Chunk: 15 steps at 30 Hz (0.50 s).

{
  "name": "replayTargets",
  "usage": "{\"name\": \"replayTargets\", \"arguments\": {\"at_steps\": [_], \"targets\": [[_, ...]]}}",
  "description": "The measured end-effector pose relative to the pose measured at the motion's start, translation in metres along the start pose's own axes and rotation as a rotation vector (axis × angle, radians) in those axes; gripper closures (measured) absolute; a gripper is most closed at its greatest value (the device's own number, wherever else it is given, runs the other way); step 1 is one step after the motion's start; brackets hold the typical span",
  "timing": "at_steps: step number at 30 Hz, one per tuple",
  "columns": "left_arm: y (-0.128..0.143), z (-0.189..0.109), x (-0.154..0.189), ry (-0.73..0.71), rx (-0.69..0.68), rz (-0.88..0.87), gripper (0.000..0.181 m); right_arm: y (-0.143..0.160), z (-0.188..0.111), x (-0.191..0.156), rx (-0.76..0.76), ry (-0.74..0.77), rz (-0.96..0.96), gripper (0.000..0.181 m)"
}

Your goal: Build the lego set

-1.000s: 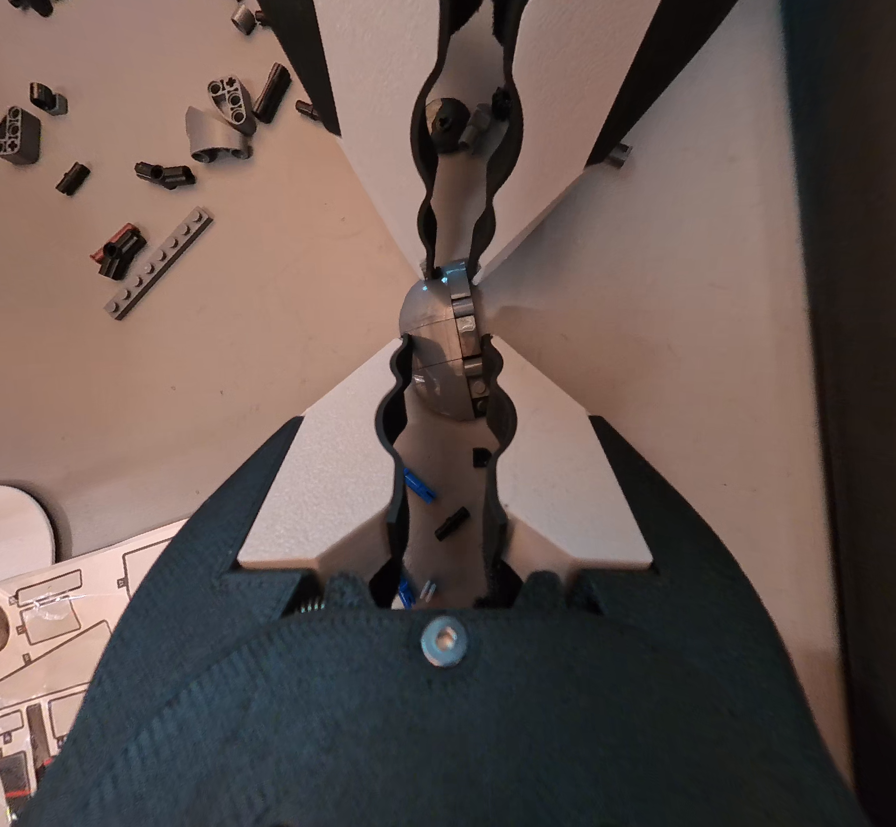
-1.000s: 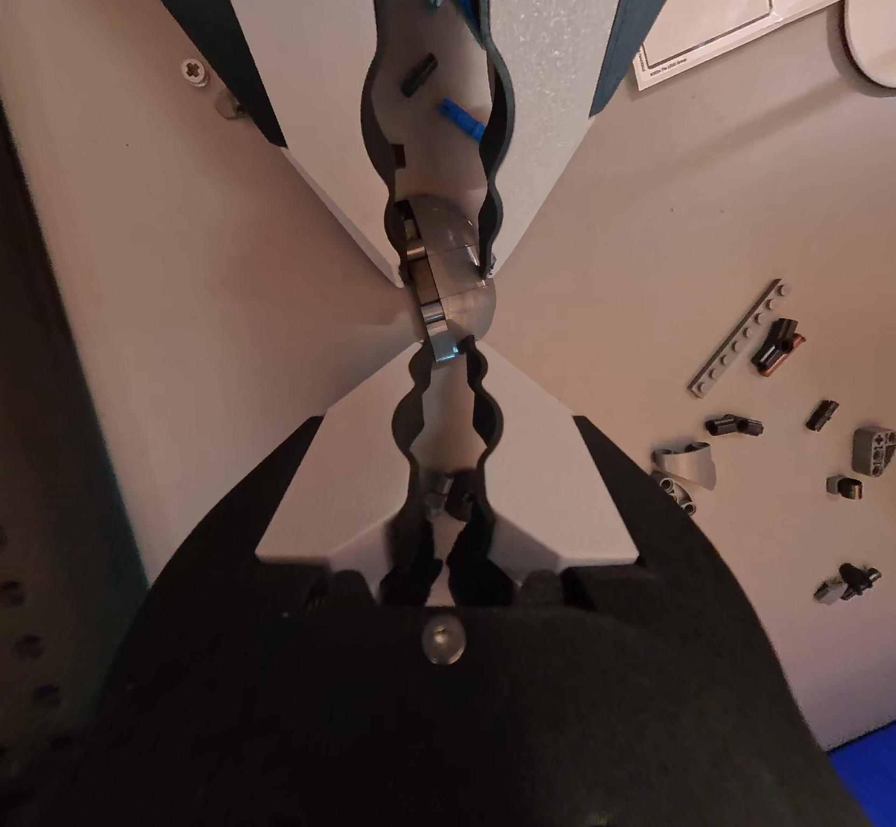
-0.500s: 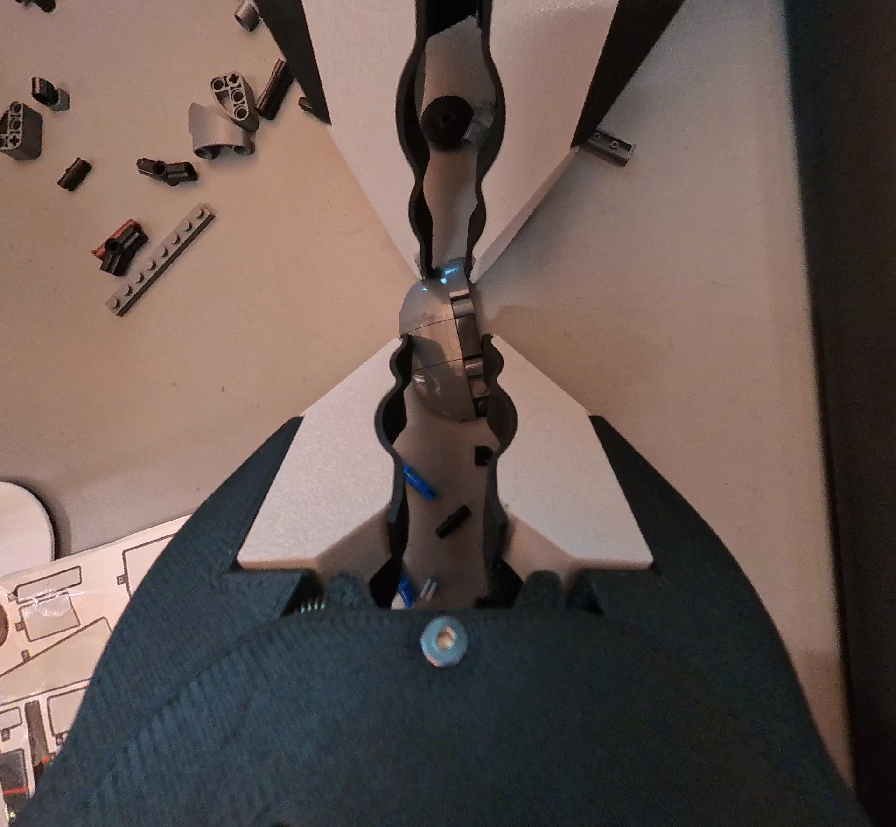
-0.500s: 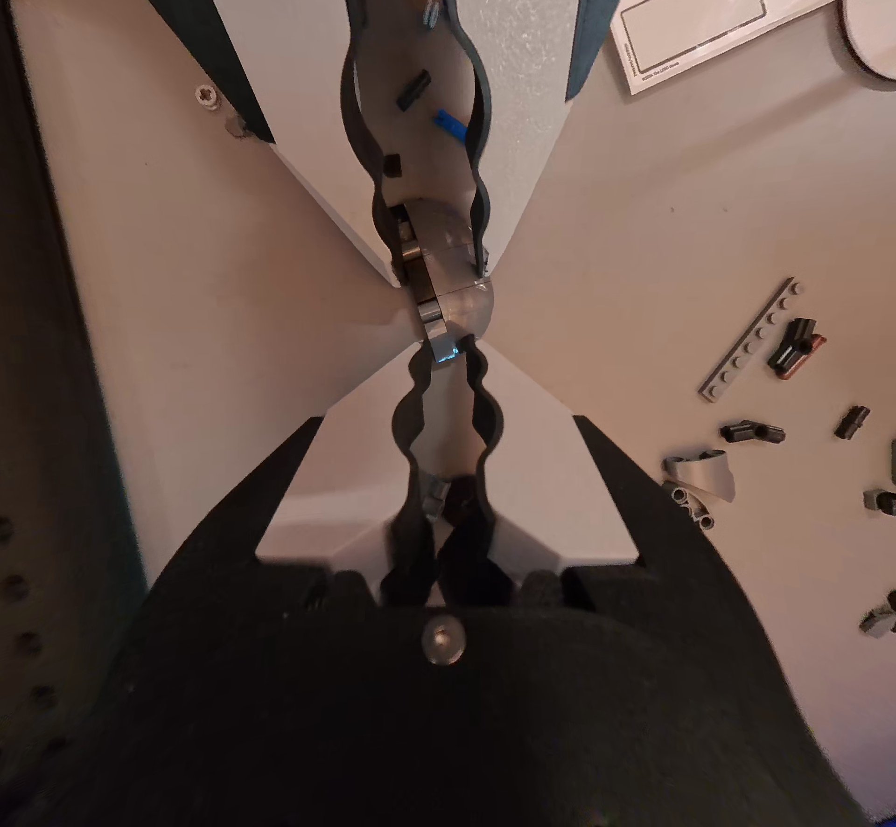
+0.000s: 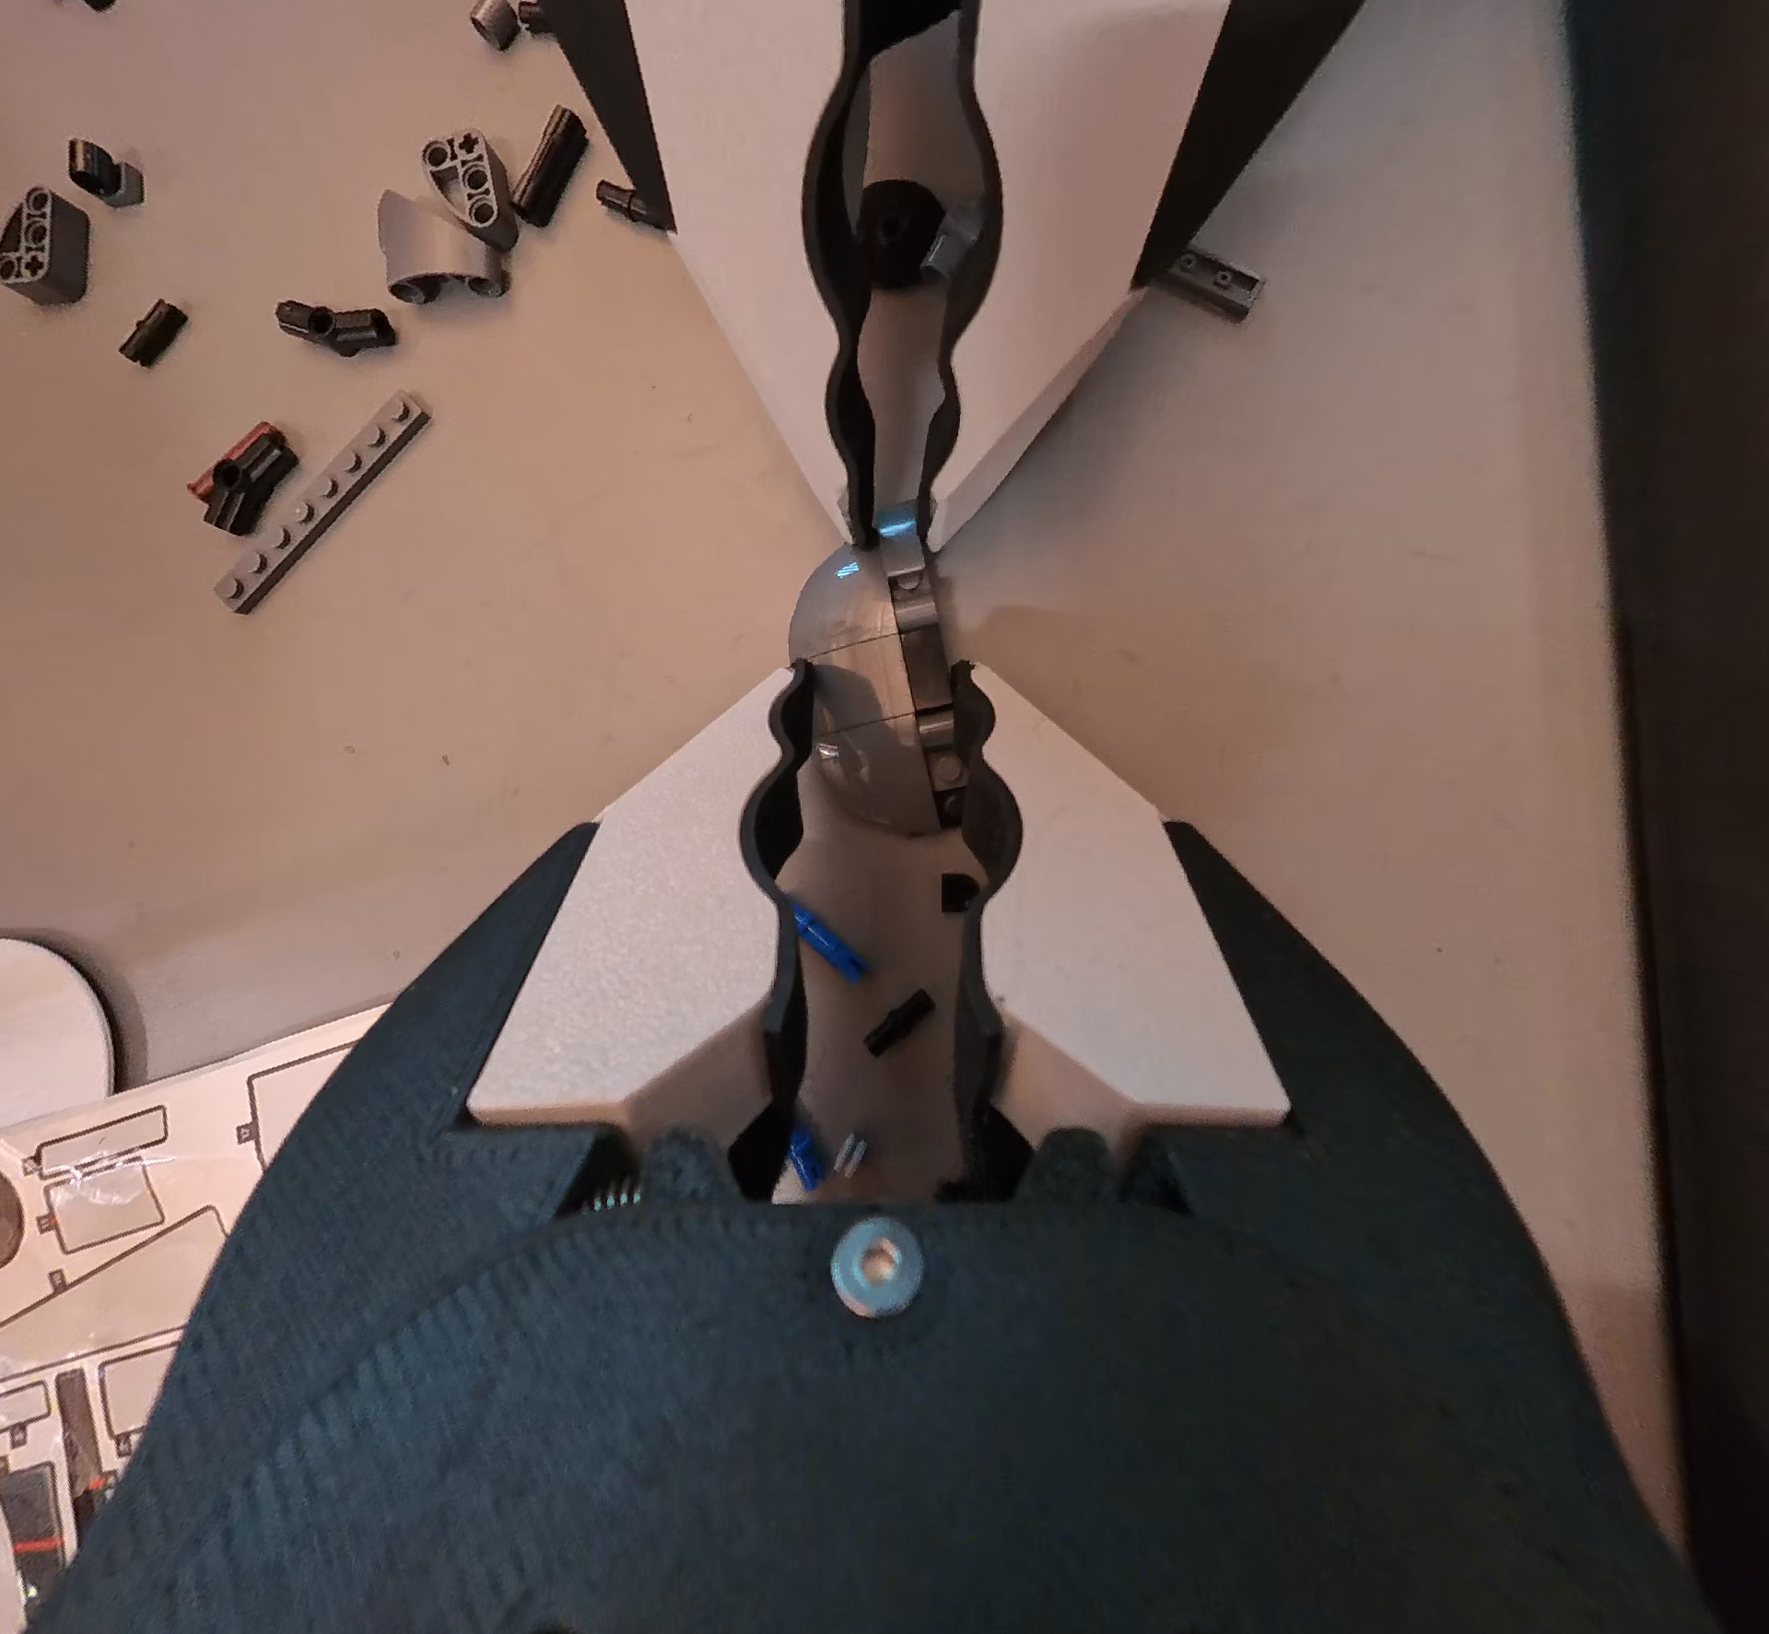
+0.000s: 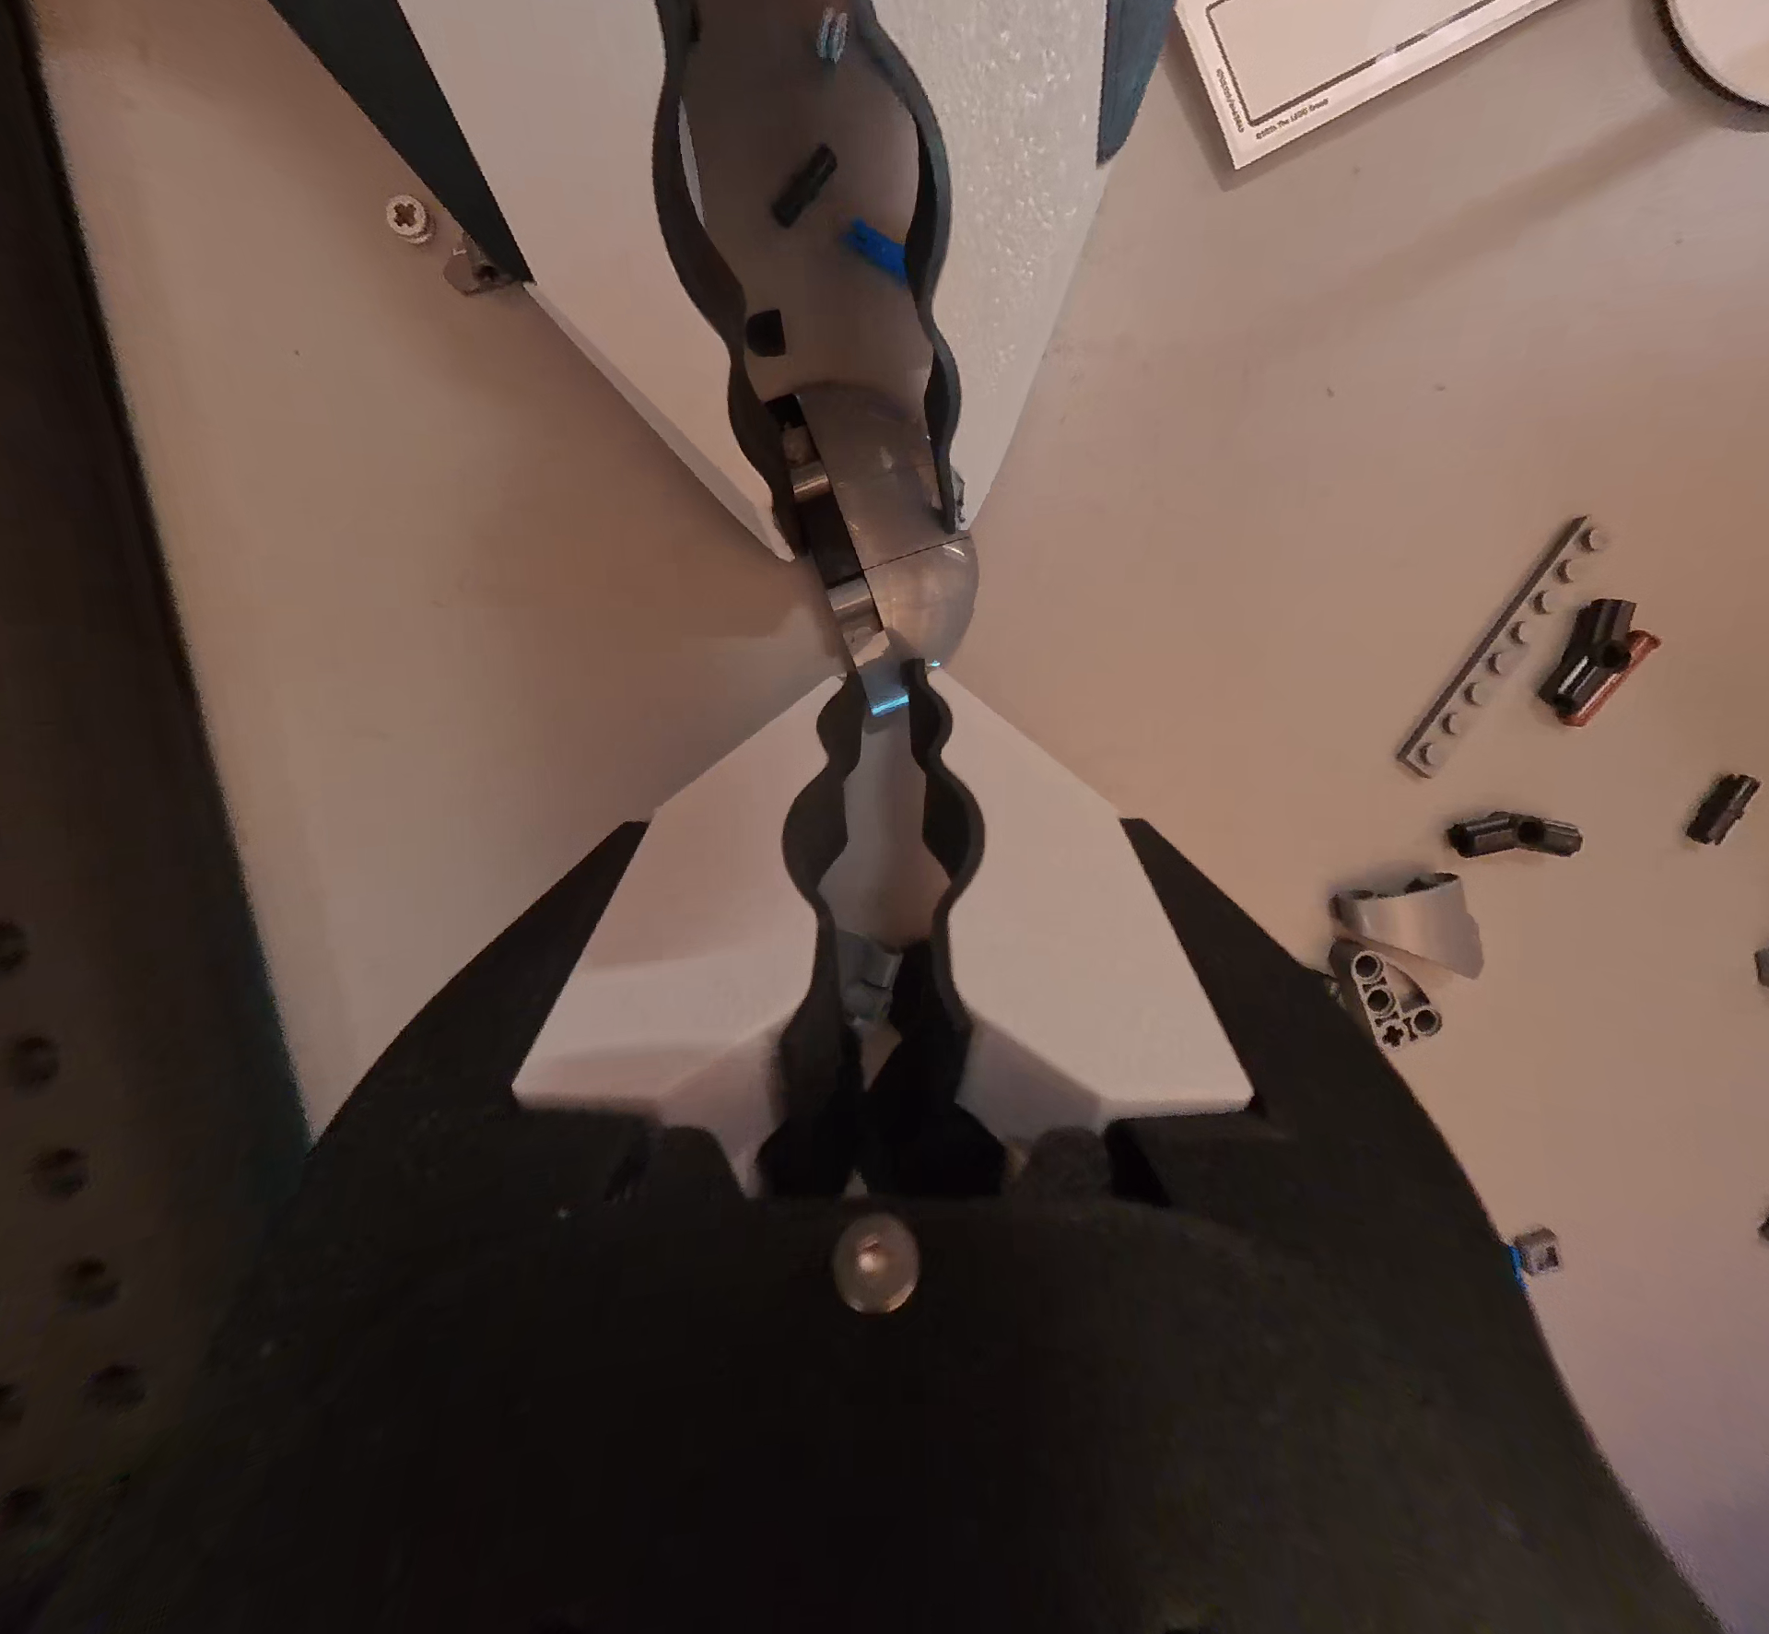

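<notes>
You hold grey dome assembly (image 5: 866,707) above desk (image 5: 479,726): left gripper (image 5: 879,678) jaws pinching lower half, right gripper (image 6: 885,688) jaws nipping edge. Right gripper swung slightly since a second ago; probably seating piece, seam unclear.

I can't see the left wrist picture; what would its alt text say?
Two grippers meet tip to tip over a pale table, both clamped on one small grey domed lego assembly: the left gripper from below, the right gripper from above. Loose lego pieces, including a long grey studded plate, lie upper left, with an instruction sheet lower left.
</notes>
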<state>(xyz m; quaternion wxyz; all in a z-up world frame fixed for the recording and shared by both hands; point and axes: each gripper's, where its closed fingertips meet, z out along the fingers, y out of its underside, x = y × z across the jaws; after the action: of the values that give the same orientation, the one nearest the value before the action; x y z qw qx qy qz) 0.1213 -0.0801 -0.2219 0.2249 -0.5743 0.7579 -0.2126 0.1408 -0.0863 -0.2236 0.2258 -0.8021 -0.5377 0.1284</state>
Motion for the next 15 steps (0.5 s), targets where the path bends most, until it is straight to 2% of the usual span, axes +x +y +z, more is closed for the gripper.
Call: {"name": "replayTargets", "arguments": {"at_steps": [5,15], "targets": [[-0.0002,0.0002,-0.0001,0.002,0.004,-0.002,0.154,-0.0012,0.0009,0.0011,-0.01,0.019,-0.004,0.17],[-0.0007,0.0004,0.0011,0.005,0.002,0.0,0.154,-0.0018,0.0004,-0.0023,0.028,-0.054,0.032,0.162]]}}
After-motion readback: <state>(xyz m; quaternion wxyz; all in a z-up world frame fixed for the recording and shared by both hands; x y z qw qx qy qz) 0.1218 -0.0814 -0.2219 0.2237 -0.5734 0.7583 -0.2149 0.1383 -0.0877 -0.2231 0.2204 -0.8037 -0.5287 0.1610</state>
